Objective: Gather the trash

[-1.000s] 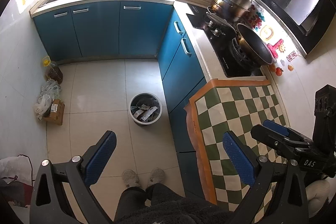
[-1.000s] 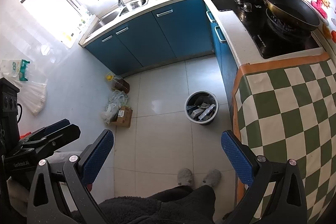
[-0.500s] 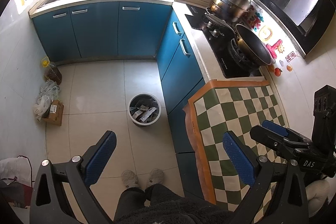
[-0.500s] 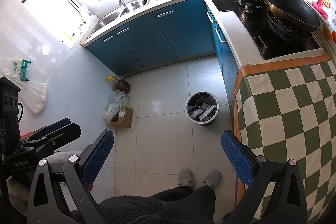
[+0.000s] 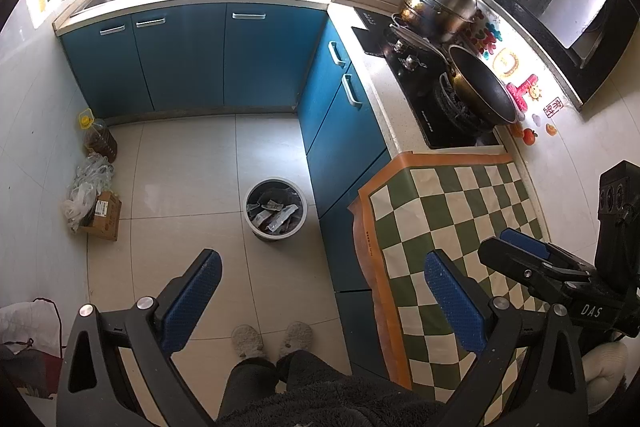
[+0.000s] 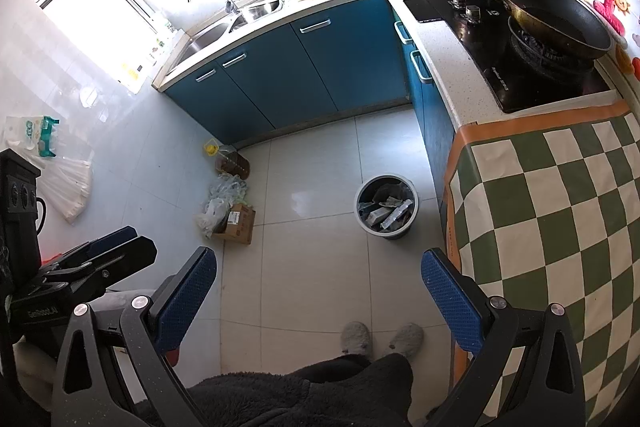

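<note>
A grey round trash bin (image 5: 275, 209) stands on the tiled floor beside the blue cabinets, holding several wrappers; it also shows in the right wrist view (image 6: 386, 207). My left gripper (image 5: 322, 297) is open and empty, held high above the floor. My right gripper (image 6: 318, 291) is open and empty, also held high. Each gripper appears at the edge of the other's view: the right gripper (image 5: 532, 259) over the checkered cloth, the left gripper (image 6: 104, 255) at the left.
A green-and-white checkered cloth (image 5: 452, 219) covers the counter at right. A stove with a pan (image 5: 480, 89) and a steel pot (image 5: 438, 3) lies beyond. A cardboard box (image 6: 236, 225), plastic bags and an oil bottle (image 6: 232, 163) sit by the left wall. My slippered feet (image 5: 272, 337) are below.
Both views have shifted very slightly; the grippers stay open and nothing in the scene has moved.
</note>
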Demonstrator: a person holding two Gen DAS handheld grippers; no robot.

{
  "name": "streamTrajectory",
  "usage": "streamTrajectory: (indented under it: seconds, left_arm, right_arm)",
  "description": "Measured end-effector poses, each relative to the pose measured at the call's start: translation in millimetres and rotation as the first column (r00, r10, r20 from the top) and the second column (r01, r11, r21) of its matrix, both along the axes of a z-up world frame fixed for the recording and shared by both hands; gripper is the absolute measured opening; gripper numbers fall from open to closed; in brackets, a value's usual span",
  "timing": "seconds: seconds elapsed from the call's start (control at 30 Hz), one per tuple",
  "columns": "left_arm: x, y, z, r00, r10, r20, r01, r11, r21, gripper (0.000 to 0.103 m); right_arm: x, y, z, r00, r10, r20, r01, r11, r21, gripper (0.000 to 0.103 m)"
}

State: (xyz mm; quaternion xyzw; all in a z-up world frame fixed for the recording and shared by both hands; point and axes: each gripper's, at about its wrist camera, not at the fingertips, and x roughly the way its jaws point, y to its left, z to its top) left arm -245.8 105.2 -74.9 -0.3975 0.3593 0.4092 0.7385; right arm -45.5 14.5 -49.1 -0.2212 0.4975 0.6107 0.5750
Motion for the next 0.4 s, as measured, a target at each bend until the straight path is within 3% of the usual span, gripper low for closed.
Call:
streamTrajectory:
  seconds: [0.4]
  left_arm:
    - [1.4, 3.2, 1.9, 1.000, 0.007, 0.003, -0.007, 1.000, 0.003, 0.103]
  right_arm:
    - [-0.5, 1.9, 1.0, 1.000, -0.002, 0.001, 0.002, 1.000, 0.004, 0.103]
